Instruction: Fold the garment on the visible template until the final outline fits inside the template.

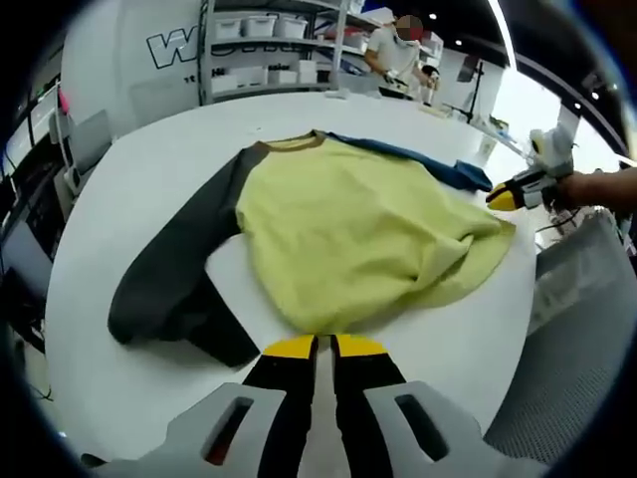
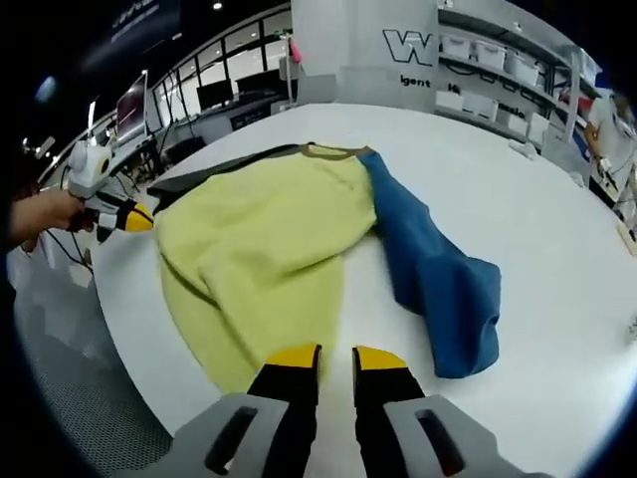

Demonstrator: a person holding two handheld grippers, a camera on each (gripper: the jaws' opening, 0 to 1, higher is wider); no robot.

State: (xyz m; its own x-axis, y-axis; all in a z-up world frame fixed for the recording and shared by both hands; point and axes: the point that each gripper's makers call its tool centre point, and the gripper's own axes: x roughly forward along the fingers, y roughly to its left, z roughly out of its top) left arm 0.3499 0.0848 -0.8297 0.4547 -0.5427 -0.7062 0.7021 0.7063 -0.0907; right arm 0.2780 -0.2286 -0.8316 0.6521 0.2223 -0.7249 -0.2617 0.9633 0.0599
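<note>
Yellow-bodied fabric shirt (image 1: 348, 234) with dark grey sleeve (image 1: 174, 284) and blue sleeve (image 2: 433, 274) lies rumpled on white counter (image 2: 518, 199). Left hand-held gripper (image 1: 324, 346) jaws nearly together, empty, at shirt hem. Right hand-held gripper (image 2: 335, 358) jaws slightly apart, empty.

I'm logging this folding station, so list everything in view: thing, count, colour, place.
Shirt: one, yellow body, brown collar, spread on the table.
Dark sleeve: one, grey-black, stretched over the table.
Blue sleeve: one, lying beside the body.
Table: one, white, under the shirt.
Shelves: one rack, grey, white bins, behind the table.
Left gripper: yellow tips nearly together, at the hem.
Right gripper: yellow tips apart, at the shirt's edge.
Hand: one, holding the left gripper.
</note>
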